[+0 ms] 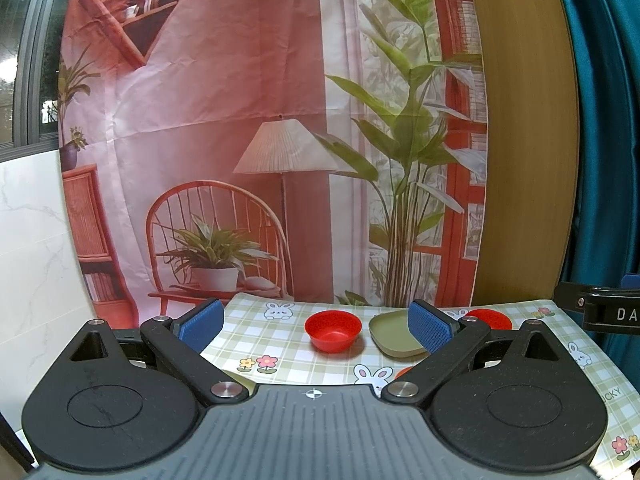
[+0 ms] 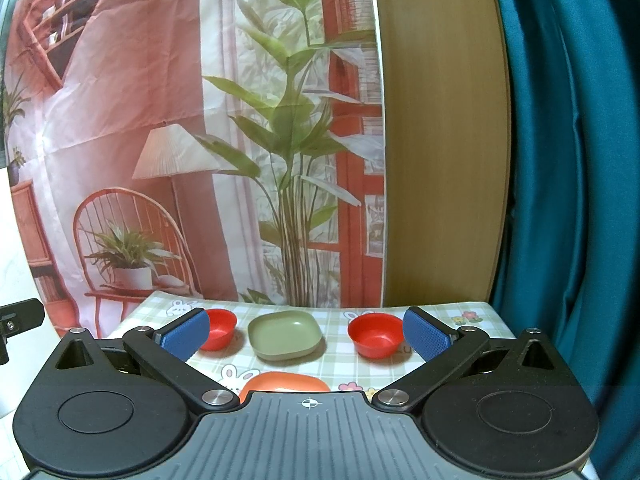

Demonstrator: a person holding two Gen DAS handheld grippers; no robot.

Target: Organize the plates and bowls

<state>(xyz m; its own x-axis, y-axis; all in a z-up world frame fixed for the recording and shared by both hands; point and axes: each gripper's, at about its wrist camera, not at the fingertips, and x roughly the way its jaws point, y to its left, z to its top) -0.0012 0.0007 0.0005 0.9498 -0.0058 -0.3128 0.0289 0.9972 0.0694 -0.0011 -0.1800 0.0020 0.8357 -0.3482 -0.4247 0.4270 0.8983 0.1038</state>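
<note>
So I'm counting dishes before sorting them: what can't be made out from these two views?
- Orange plate: right wrist view, near half hidden by the gripper body; in the left wrist view only a sliver shows.
- Right red bowl: left wrist view, mostly behind that gripper's blue fingers.
- Green plate: same view, its right edge covered by those fingers.
- Left red bowl: right wrist view, left side hidden by a finger.
</note>
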